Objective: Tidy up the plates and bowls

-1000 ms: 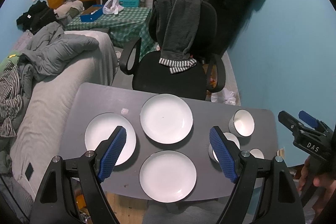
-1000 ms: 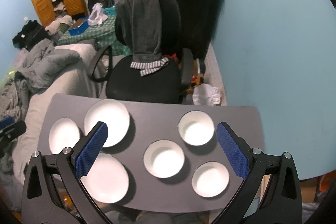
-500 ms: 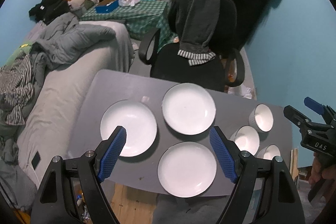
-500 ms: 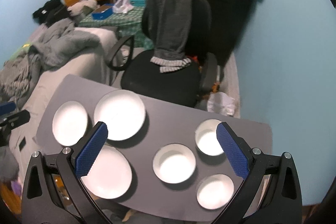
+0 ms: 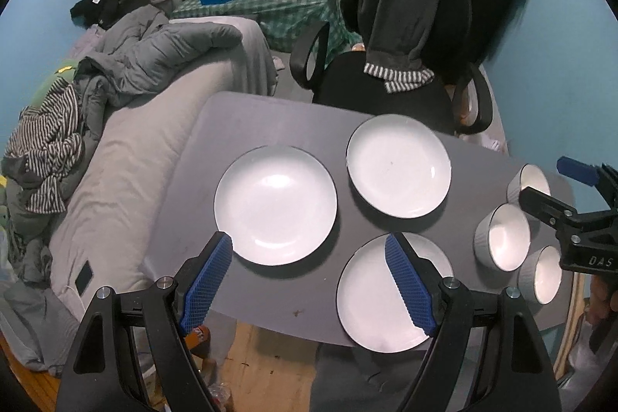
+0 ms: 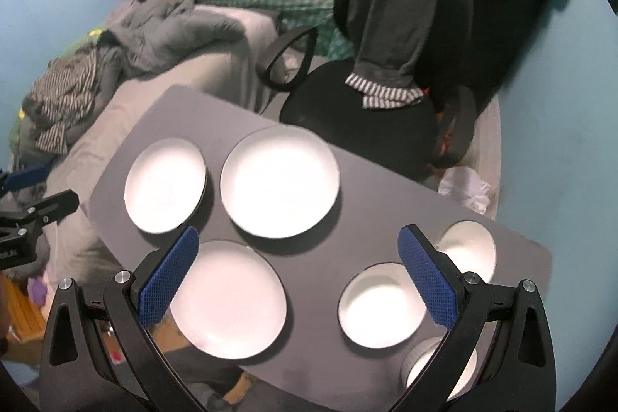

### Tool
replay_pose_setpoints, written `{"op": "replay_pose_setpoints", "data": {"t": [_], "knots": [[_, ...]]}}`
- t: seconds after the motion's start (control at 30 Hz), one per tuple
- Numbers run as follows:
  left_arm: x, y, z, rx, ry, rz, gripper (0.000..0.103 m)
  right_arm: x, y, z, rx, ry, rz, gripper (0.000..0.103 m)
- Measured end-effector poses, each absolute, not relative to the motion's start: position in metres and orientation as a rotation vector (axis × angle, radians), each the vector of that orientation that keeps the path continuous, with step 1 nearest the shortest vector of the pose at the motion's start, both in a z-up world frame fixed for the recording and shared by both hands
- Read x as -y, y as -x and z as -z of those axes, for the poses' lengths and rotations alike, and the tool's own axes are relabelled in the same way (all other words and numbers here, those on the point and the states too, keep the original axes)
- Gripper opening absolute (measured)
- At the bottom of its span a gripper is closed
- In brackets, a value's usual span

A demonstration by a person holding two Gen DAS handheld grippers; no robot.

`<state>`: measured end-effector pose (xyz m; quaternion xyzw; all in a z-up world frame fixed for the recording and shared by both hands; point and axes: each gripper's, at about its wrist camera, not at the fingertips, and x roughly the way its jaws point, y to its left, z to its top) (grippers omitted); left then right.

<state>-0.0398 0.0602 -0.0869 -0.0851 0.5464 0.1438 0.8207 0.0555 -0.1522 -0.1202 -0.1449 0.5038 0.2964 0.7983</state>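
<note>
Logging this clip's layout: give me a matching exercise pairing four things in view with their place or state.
Things:
1. three white round plates
2. three white ribbed bowls
3. dark grey garment with striped cuff
4. left gripper

Places or states:
A. draped over the black office chair
B. open, holding nothing
C. left part of the grey table
D. right end of the grey table

Pairs: 1-C, 2-D, 3-A, 4-B

Glossy white plates (image 5: 275, 204) and bowls (image 5: 502, 237) on matt grey tabletop (image 5: 231, 118)
</note>
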Motion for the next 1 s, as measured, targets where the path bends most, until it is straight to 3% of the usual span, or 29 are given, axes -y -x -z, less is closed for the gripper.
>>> {"op": "replay_pose_setpoints", "data": {"t": [0.27, 0.7, 1.0], "knots": [[-0.056, 0.045, 0.123, -1.211, 0.153, -0.277, 0.083, 0.136, -0.053, 0.162, -1.153, 0.347, -0.694, 0.101], [-0.062, 0.05, 0.196, -1.342, 0.338, -0.256, 0.083, 0.128, -0.05, 0.227, -1.255, 0.39, -0.719, 0.101], [-0.055, 0.047, 0.231, -1.386, 0.375, -0.231, 0.083, 0.123, -0.044, 0.259, -1.299, 0.425, -0.74, 0.096]]}}
